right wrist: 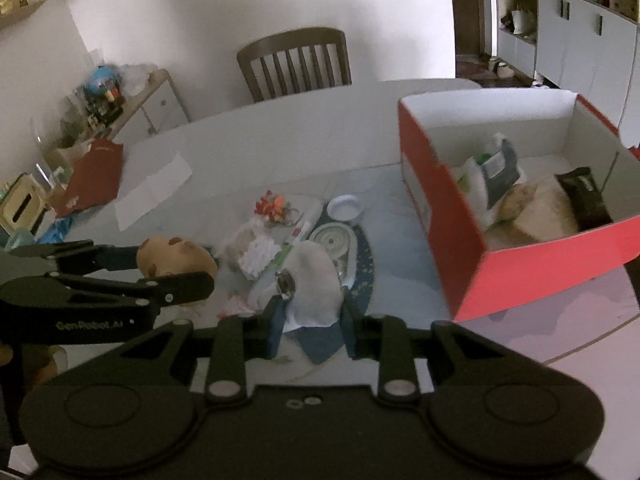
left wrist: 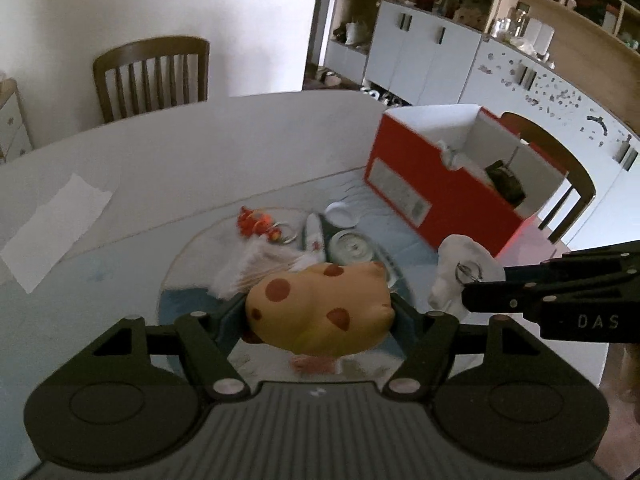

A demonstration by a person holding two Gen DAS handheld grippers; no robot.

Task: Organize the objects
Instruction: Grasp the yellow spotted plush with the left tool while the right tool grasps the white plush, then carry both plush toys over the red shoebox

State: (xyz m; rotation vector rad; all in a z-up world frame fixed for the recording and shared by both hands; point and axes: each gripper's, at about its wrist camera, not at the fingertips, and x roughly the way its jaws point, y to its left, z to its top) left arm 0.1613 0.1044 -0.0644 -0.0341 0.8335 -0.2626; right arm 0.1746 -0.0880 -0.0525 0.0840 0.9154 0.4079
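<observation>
Lower centre, left wrist view: the left hand-held gripper (left wrist: 318,316) is clamped on a spotted yellow toy (left wrist: 318,308). Lower centre, right wrist view: the right hand-held gripper (right wrist: 310,320) grips a white cloth item (right wrist: 314,284). Red box (right wrist: 460,240) stands at right on the desk (right wrist: 280,132).

Dim, soft indoor light; the upper-left wall is brightest. Heavy fisheye bending, dark corners, slight blur throughout both views.

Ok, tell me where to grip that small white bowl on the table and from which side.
Take the white bowl by its thin rim, from above, one finger inside and one outside. It sits upright and open; its near rim, toward the round tin, looks least crowded by the orange trinket.
</observation>
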